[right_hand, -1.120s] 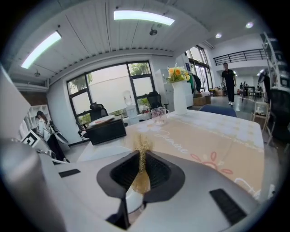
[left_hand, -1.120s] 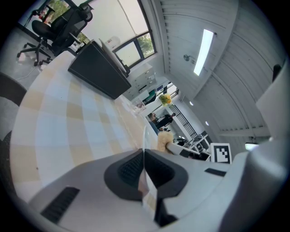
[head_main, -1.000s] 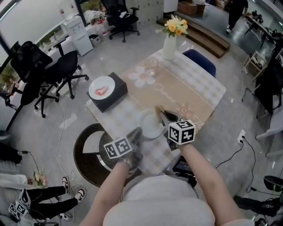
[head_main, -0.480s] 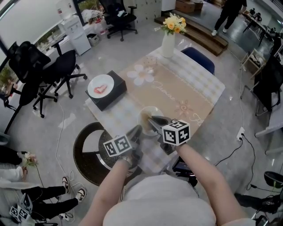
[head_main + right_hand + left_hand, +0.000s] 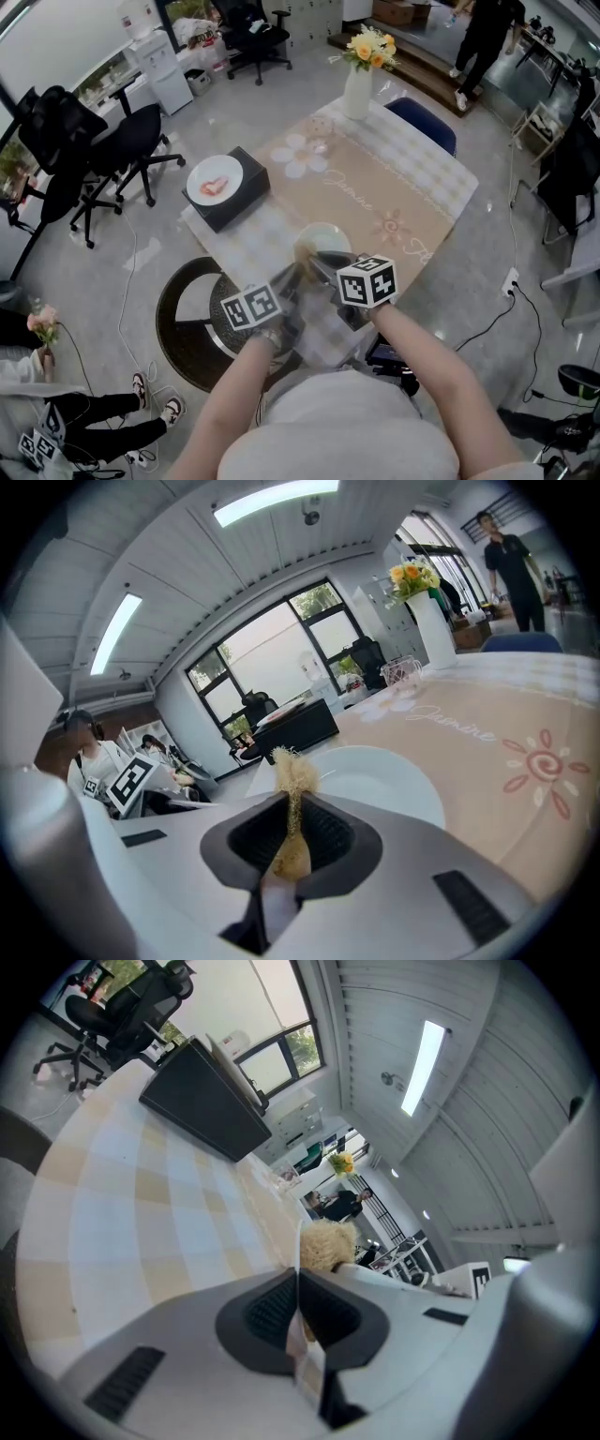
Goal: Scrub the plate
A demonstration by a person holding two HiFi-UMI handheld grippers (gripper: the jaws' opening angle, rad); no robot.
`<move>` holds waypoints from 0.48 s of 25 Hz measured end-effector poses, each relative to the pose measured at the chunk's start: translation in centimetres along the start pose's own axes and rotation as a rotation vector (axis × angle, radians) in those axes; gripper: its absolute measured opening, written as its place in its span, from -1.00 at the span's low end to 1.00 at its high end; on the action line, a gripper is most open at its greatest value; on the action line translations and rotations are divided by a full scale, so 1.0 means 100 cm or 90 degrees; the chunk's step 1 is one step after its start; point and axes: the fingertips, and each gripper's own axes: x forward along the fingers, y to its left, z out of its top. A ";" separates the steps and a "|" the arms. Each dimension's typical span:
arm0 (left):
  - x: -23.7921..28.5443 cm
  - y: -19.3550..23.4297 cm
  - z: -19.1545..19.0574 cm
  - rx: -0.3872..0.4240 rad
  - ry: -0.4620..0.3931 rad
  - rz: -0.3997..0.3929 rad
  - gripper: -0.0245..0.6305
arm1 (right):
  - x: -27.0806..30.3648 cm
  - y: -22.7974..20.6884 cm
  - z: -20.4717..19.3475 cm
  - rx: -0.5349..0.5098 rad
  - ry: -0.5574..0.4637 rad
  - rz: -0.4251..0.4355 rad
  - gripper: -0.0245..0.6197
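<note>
Counter: checked cloth with a beige flower-printed runner. Its near edge is hidden under the person's arms in the head view.

- Left gripper: fingers are pressed together on a thin white edge, the rim of the plate. Only a sliver of that rim shows between them.
- Right gripper: fingers are closed narrowly on a yellowish fibrous scrubber. Its frayed tuft sticks out past the fingertips, over the plate's near rim. Whether the tuft touches the plate cannot be told.
- Plate: white and empty, lying on the runner towards the near side of the counter. Both grippers cover its near rim in the head view.
- Black box: at the counter's left corner, well apart from the plate. It carries a second white plate holding a red item too small to identify.
- Small clear object: on the far half of the counter, hard to make out.
- White vase: at the far edge, holding yellow flowers.
- Blue chair: beyond the counter, mostly tucked under it.
</note>
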 end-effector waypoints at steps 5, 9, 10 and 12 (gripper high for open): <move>0.001 0.002 0.000 -0.002 0.003 0.004 -0.87 | 0.003 -0.002 -0.003 -0.055 0.014 -0.021 -0.80; 0.001 0.000 0.000 -0.005 0.004 0.005 -0.87 | 0.001 -0.008 -0.004 -0.085 0.022 -0.044 -0.80; 0.001 0.000 0.000 -0.005 0.004 0.005 -0.87 | 0.000 -0.010 -0.004 -0.086 0.024 -0.050 -0.80; 0.001 -0.001 0.000 -0.007 0.005 0.005 -0.87 | -0.002 -0.014 -0.004 -0.089 0.027 -0.060 -0.80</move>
